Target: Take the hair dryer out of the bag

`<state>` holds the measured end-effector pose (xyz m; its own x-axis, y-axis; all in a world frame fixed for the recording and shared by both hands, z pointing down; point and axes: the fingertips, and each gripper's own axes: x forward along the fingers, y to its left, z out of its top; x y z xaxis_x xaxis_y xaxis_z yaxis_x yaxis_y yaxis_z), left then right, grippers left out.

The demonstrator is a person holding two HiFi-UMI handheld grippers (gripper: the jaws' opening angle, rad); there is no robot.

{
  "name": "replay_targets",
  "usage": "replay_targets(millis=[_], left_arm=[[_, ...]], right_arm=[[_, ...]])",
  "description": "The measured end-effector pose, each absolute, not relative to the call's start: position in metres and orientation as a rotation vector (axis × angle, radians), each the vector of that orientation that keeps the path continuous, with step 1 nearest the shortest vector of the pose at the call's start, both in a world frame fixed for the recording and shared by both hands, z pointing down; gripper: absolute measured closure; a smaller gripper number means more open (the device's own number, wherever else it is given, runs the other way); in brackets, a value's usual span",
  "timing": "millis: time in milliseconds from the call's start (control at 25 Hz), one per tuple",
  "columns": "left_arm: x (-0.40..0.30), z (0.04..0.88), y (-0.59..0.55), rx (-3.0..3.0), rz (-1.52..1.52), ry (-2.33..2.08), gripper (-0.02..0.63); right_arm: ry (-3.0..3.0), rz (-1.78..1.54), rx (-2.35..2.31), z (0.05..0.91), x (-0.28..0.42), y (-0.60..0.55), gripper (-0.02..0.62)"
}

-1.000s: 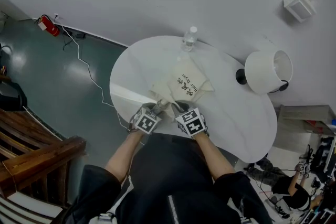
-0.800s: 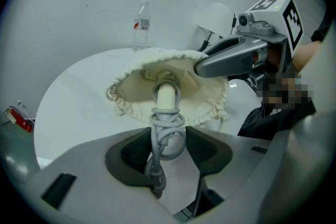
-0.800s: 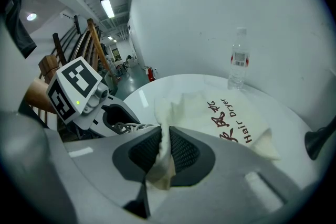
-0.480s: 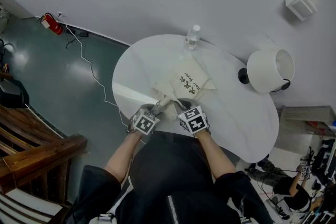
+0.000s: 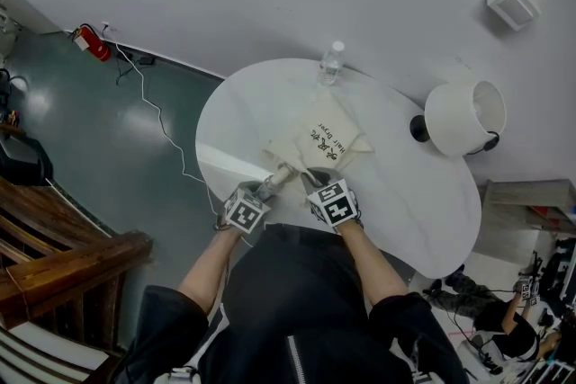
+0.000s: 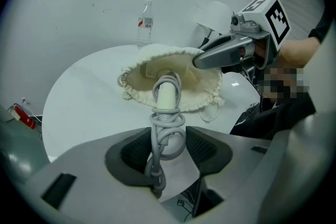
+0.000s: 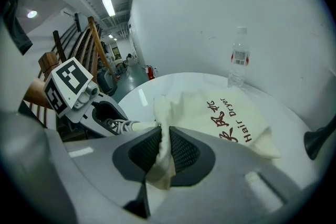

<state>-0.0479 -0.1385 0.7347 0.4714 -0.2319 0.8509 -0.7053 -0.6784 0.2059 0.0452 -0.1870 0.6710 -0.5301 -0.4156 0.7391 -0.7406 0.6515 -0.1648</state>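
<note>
A cream drawstring bag [image 5: 324, 135] printed "Hair Dryer" lies on the round white table [image 5: 243, 112]. The white hair dryer handle [image 6: 167, 96] sticks out of the bag's open mouth [image 6: 137, 73], with its grey cord [image 6: 167, 136] coiled below it. My left gripper [image 6: 168, 152] is shut on that cord bundle, jaws wide around it, near the table's front edge [image 5: 261, 193]. My right gripper [image 7: 164, 150] is shut on the bag's rim fabric [image 7: 160, 113] and holds the mouth up beside the left one [image 5: 315, 184]. The dryer's head is hidden inside the bag.
A clear water bottle [image 5: 332, 63] stands at the table's far edge behind the bag. A white table lamp [image 5: 463, 120] sits at the right. The person's body is close against the near edge. A wooden stair rail [image 5: 63, 265] is at the left.
My left gripper has drawn back a little toward the near edge with the cord, and the handle has come slightly further out. The right gripper has kept still on the rim.
</note>
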Motion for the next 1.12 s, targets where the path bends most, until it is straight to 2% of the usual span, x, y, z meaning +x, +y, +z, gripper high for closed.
replay_targets(millis=[1120], left_arm=[[-0.088,0.749,-0.103,2.138,1.207,-0.790,0.394]], right_arm=[[-2.195,0.620,0.936,0.676,0.048,-0.180,0.557]])
